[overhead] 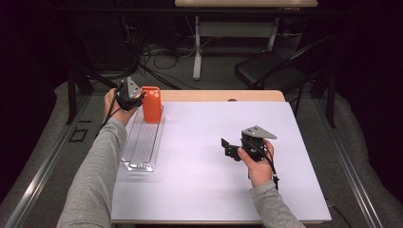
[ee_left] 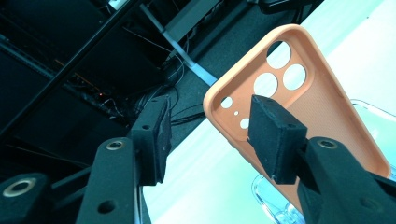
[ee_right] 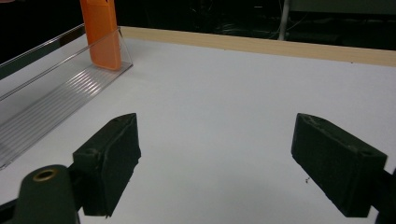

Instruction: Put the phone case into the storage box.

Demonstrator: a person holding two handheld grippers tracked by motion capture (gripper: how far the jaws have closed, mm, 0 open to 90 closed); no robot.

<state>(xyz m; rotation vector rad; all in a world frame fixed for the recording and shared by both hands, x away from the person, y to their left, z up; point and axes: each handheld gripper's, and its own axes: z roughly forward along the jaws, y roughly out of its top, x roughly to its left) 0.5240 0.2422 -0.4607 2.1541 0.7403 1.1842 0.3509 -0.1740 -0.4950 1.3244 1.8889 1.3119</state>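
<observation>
An orange phone case (overhead: 151,103) stands upright at the far end of a clear ridged plastic tray (overhead: 142,142) on the table's left side. My left gripper (overhead: 134,97) is right beside the case's top left, open. In the left gripper view the case (ee_left: 322,93) shows its hollow inside with the camera holes; its edge lies in the gap of the left gripper (ee_left: 210,109), one pad in front of its inner face, the other pad apart from it. My right gripper (overhead: 228,147) hovers low over the white table to the right, open and empty (ee_right: 217,126), facing the case (ee_right: 100,32) and tray (ee_right: 46,107).
The white mat (overhead: 209,180) covers the table, with a wooden edge (overhead: 223,96) at the far side. Beyond the table are a black chair (overhead: 271,71), a second table's legs (overhead: 197,47) and cables on the floor.
</observation>
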